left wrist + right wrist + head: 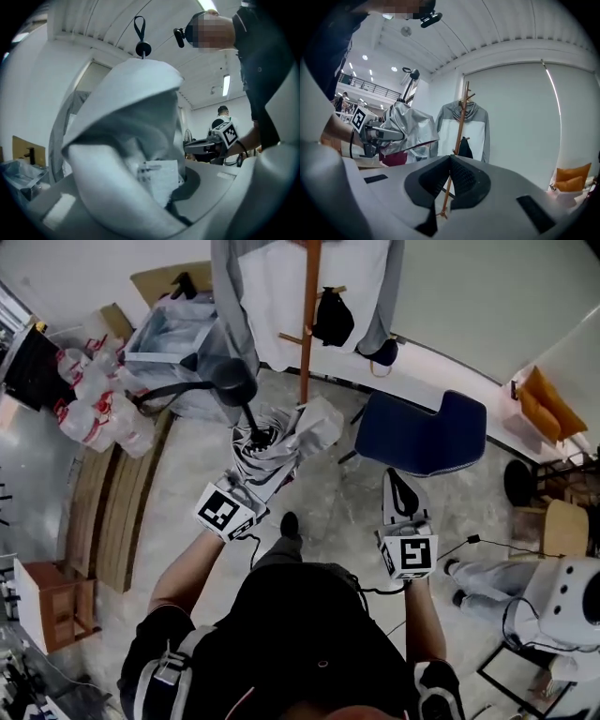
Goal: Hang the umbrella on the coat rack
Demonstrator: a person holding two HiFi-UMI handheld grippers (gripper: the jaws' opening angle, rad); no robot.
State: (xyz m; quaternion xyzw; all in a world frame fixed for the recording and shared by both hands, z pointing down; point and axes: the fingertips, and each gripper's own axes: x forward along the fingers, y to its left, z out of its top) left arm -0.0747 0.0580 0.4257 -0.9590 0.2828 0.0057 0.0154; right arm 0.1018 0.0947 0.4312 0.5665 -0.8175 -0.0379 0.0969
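Note:
My left gripper (251, 486) is shut on a folded silver-grey umbrella (281, 442), which sticks out toward the coat rack with its black end (256, 434) upward. In the left gripper view the umbrella's fabric (131, 136) fills the frame, with a black tip and strap loop (141, 37) above. The wooden coat rack (308, 324) stands ahead, carrying a grey-and-white jacket (272, 296) and a black bag (333, 317). My right gripper (397, 480) is shut and holds nothing; its pads (457, 176) meet in front of the coat rack (462, 117).
A blue chair (424, 435) stands right of the rack. Bags (94, 404) and a black stand (225, 381) crowd the left, beside wooden slats (112, 512) and a wooden box (52, 604). A person in white (553, 601) sits at the lower right.

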